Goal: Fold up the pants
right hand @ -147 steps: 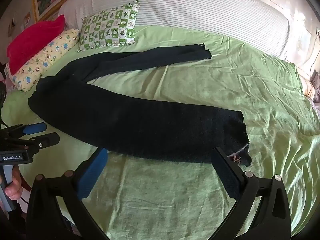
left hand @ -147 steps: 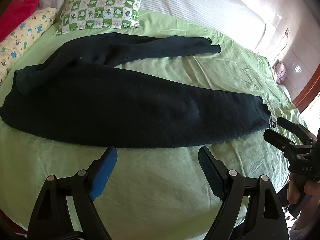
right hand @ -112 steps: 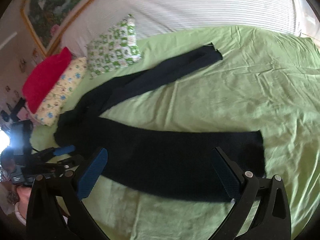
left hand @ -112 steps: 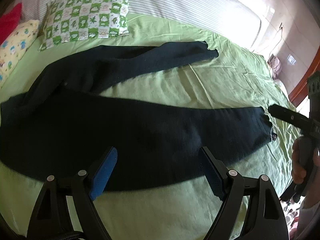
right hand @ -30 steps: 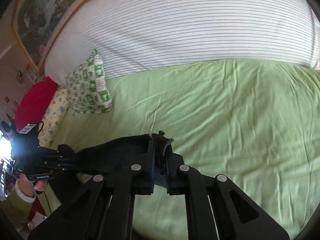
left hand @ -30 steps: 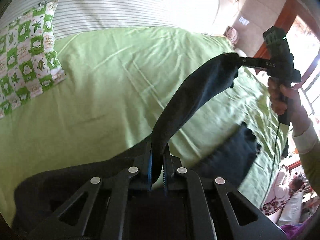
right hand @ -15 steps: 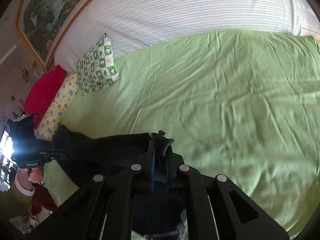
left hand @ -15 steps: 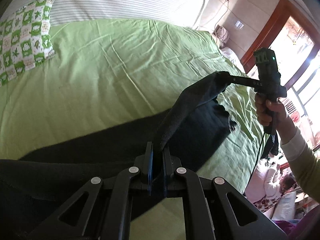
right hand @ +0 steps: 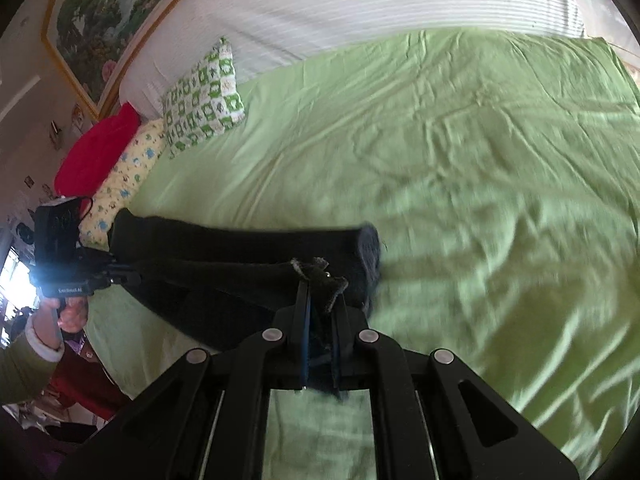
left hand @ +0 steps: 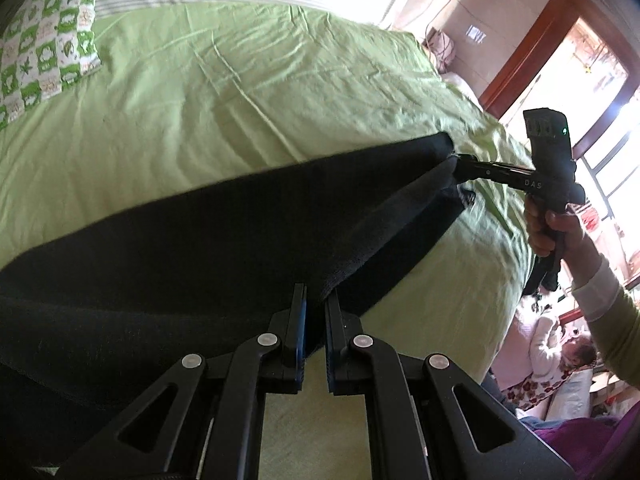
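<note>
Bed sheet (left hand: 248,92): green, wrinkled, covering the whole bed; wide bare stretch beyond the pants toward the striped white bedding (right hand: 360,12) at the head.
Pants (left hand: 180,248): black, laid lengthwise across the near part of the sheet; one leg flat on the bed, the other held just above it as a taut strip running between the two claws.
Pants edges: far edge a clean dark line against bare green; cuff end near the right side of the bed, close to the sheet's drop-off; waist end spreading out of frame at lower left in the left wrist view.
Pillows: green-and-white checked pillow (right hand: 204,96) at the head, well apart from the pants; red pillow (right hand: 98,148) and yellow printed pillow (right hand: 128,176) beside it, the yellow one near the pants' left end.
Left gripper (left hand: 315,304): fingers pressed together, pinching the upper leg's fabric partway along its length; also seen from the right wrist view (right hand: 120,276) at the pants' left end.
Right gripper (right hand: 322,300): fingers pressed together on the frayed cuff of the upper leg, just above the lower leg's cuff; from the left wrist view (left hand: 460,168) its tip meeting the dark fabric at the far right end.
</note>
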{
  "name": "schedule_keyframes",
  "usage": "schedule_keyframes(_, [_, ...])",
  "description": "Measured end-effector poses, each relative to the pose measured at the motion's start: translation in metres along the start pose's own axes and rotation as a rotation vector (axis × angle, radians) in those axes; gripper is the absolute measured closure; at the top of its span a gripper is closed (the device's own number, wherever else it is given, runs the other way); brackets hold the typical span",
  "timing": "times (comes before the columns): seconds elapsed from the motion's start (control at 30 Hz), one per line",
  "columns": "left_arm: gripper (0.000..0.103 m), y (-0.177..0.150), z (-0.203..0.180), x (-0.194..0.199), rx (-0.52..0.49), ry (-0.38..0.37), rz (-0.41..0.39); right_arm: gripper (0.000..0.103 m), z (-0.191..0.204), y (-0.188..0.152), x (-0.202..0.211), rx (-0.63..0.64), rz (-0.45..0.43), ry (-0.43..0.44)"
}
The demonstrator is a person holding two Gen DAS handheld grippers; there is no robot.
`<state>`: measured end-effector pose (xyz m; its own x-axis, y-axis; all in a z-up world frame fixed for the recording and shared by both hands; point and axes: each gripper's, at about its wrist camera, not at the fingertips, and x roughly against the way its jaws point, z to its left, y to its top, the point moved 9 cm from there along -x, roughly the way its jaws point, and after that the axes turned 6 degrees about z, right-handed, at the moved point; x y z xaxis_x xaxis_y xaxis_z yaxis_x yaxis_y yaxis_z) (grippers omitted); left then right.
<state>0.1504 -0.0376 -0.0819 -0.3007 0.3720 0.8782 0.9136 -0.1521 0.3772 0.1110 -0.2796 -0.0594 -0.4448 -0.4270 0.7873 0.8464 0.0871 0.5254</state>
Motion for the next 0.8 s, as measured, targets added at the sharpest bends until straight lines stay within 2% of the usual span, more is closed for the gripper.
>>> schedule_keyframes(0.07, [0.097,-0.004,-0.001,-0.008,-0.009,0.018,0.01,0.094,-0.003,-0.007,-0.006,-0.014,0.022,-0.016])
schedule_keyframes(0.13, [0.09,-0.009,-0.002,-0.017,-0.024,0.038,0.029,0.093,-0.005,-0.01,-0.01,-0.037,0.038,-0.026])
schedule_keyframes(0.23, [0.082,-0.014,-0.001,-0.024,-0.01,0.045,0.05,0.081,-0.002,-0.01,-0.006,-0.056,0.033,-0.033])
schedule_keyframes(0.27, [0.08,-0.016,0.0,-0.024,-0.004,0.047,0.049,0.07,-0.002,-0.009,-0.002,-0.059,0.028,-0.058])
schedule_keyframes(0.3, [0.077,-0.018,0.0,-0.023,0.006,0.042,0.045,0.053,-0.002,-0.01,0.002,-0.063,0.026,-0.081])
schedule_keyframes(0.37, [0.069,-0.021,0.001,-0.017,0.028,0.036,0.022,0.04,-0.003,-0.011,0.013,-0.073,-0.002,-0.137])
schedule_keyframes(0.43, [0.061,-0.024,0.004,-0.008,0.05,0.032,-0.011,0.04,0.0,-0.011,0.028,-0.085,-0.05,-0.143])
schedule_keyframes(0.6, [0.061,-0.038,0.014,0.018,0.149,0.013,-0.085,0.04,0.025,-0.012,0.047,-0.117,-0.134,-0.074])
schedule_keyframes(0.7, [0.061,-0.05,0.027,0.032,0.217,0.001,-0.116,0.04,0.054,-0.008,0.036,-0.089,-0.127,-0.013])
schedule_keyframes(0.8, [0.061,-0.062,0.039,0.044,0.257,0.024,-0.142,0.04,0.082,-0.006,0.018,-0.041,-0.101,0.031])
